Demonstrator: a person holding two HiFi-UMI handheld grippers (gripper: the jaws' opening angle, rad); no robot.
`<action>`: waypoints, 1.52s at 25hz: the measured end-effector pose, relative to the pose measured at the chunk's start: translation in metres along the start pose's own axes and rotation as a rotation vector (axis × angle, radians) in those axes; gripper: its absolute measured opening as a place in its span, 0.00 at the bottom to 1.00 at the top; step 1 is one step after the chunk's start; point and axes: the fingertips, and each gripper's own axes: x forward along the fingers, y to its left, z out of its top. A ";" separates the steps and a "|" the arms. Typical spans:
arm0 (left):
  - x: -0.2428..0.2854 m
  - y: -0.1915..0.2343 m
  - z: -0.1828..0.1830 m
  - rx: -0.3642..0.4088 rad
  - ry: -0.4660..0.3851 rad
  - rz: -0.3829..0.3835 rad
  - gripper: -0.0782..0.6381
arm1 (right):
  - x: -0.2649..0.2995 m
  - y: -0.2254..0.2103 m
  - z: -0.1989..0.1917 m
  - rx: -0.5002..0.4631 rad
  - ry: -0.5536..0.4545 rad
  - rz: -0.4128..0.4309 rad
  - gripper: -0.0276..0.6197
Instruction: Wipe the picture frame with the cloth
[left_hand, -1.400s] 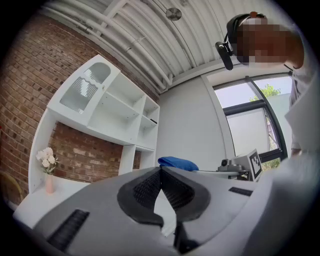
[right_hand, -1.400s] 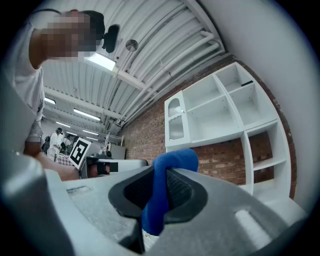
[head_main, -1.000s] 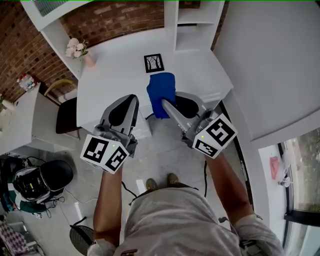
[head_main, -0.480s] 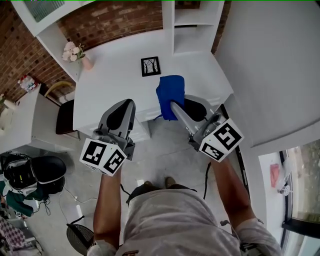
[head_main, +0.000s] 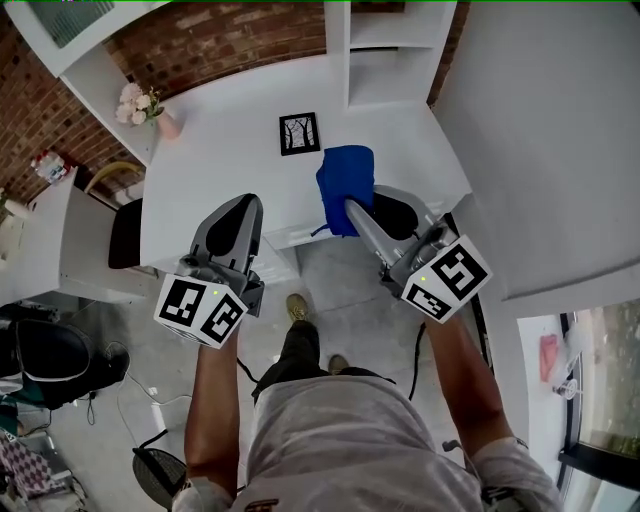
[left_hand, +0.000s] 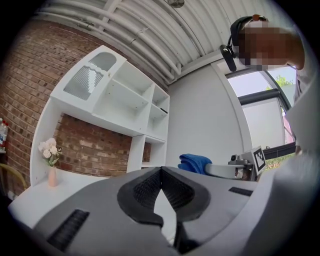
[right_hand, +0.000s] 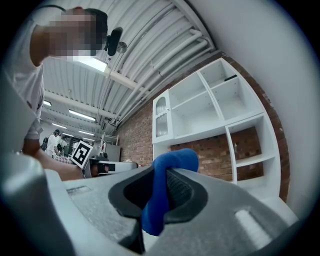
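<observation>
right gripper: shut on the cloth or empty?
Shut on the cloth. The right gripper has the blue fabric pinched between its jaws, bunched up above them.

There's a pale grey short-sleeved T-shirt (head_main: 350, 440), dark trousers (head_main: 296, 350) and a tan shoe (head_main: 297, 306), and the grey left tool (head_main: 244, 203) and right tool (head_main: 352, 208) each show black ribbed pads (left_hand: 145, 187) and a black-and-white marker cube (head_main: 200, 308).
</observation>
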 end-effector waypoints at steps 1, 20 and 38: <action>0.004 0.006 -0.001 -0.001 0.000 0.000 0.11 | 0.004 -0.004 -0.002 -0.001 0.003 -0.003 0.12; 0.135 0.175 -0.032 -0.023 0.040 -0.076 0.11 | 0.168 -0.114 -0.043 -0.041 0.107 -0.088 0.12; 0.224 0.267 -0.108 -0.181 0.272 -0.028 0.12 | 0.253 -0.191 -0.101 0.034 0.220 -0.113 0.12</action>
